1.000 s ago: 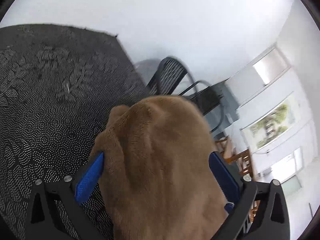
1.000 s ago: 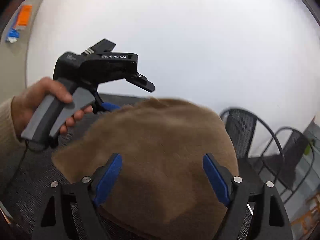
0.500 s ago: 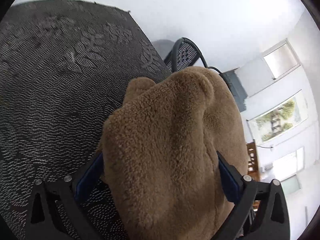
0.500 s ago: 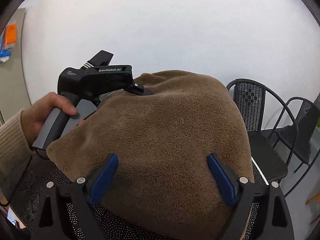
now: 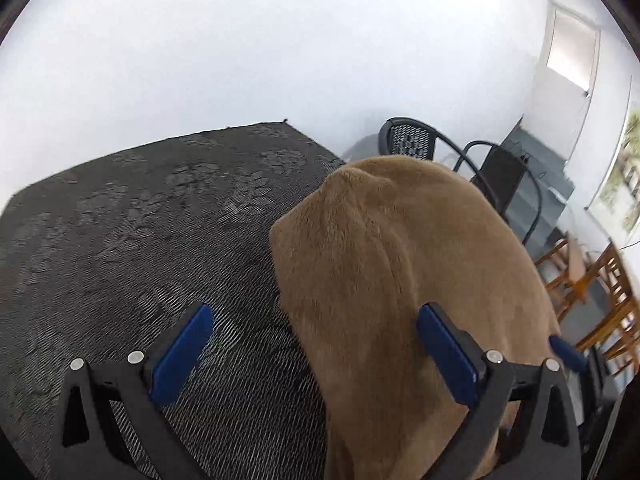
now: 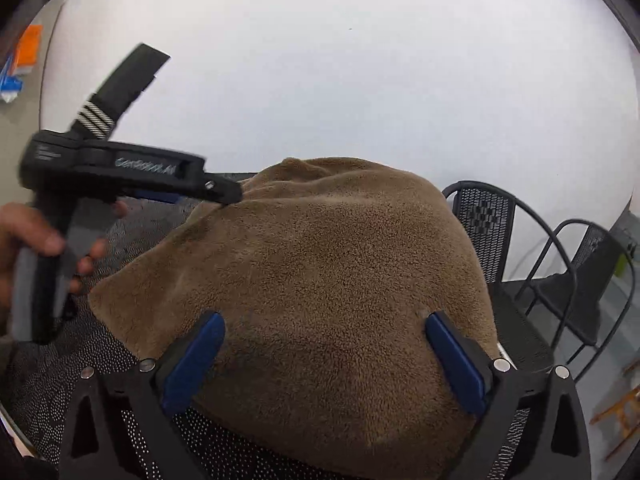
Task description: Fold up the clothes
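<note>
One brown fleece garment [image 6: 320,280] bunched on the dark tablecloth [image 5: 140,240], axis unclear; left gripper [image 5: 316,352] and right gripper [image 6: 324,360] both spread wide, holding nothing.

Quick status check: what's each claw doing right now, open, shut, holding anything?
Left claw: open, jaws wide; the brown fleece garment lies over its right side, not pinched.
Right claw: open, jaws wide with the fleece lying between them, not gripped.

A plain white wall [image 6: 360,80] fills the background. Two black metal mesh chairs [image 6: 486,220] stand against it. The bench [image 5: 140,220] has a dark patterned cloth. Wooden chairs [image 5: 600,280] and a bright window [image 5: 572,52] are at the right.
</note>
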